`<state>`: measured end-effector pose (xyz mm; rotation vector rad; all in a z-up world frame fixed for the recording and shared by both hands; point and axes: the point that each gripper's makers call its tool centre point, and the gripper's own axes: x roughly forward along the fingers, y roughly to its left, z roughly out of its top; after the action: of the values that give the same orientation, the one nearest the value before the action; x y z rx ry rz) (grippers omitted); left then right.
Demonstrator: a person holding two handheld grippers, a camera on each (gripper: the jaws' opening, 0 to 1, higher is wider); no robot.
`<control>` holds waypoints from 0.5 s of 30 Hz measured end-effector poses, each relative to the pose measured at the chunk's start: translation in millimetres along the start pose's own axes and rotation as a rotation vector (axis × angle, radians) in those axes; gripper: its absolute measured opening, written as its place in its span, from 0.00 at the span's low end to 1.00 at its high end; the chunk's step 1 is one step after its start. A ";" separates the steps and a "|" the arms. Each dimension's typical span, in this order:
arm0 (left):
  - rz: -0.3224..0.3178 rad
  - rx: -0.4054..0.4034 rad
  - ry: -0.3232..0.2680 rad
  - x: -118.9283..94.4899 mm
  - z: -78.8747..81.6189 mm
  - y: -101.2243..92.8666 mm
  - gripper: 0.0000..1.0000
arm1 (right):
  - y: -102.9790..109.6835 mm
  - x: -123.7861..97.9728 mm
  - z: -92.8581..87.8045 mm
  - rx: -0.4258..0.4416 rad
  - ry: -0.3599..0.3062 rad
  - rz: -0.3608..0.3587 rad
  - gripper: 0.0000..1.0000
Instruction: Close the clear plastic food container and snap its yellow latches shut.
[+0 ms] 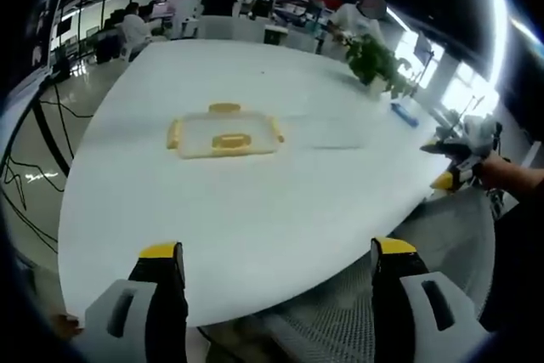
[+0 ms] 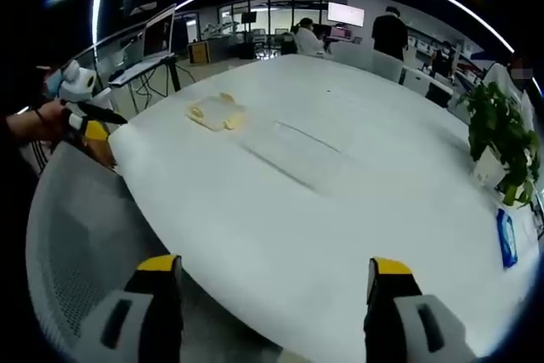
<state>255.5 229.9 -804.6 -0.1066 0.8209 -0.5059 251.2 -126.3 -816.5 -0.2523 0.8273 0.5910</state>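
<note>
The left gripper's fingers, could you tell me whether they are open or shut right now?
Open. In the left gripper view the left gripper shows its two yellow-tipped fingers spread wide apart, holding nothing, short of the table.

Right claw [image 2: 276,282] gapes empty over table [image 2: 340,210], container [image 2: 217,113] far.

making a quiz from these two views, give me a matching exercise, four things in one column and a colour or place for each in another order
Things:
1. food container
2. potted plant
3. flat blue object
4. mesh chair

Places or colours:
A. green leaves, standing near the table's far edge
B. clear with yellow latches, out on the white table
C. grey, pulled up at the table's near edge
D. lying at the table's edge near the plant

Pairs: 1-B, 2-A, 3-D, 4-C
</note>
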 end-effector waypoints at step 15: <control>-0.037 0.011 -0.027 8.3 6.1 -11.1 0.99 | -9.0 -8.1 -9.6 0.033 0.000 -0.022 0.91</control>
<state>260.4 215.7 -802.8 -0.1184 0.7905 -0.5426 246.2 -140.9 -816.9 -0.2308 0.8329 0.5565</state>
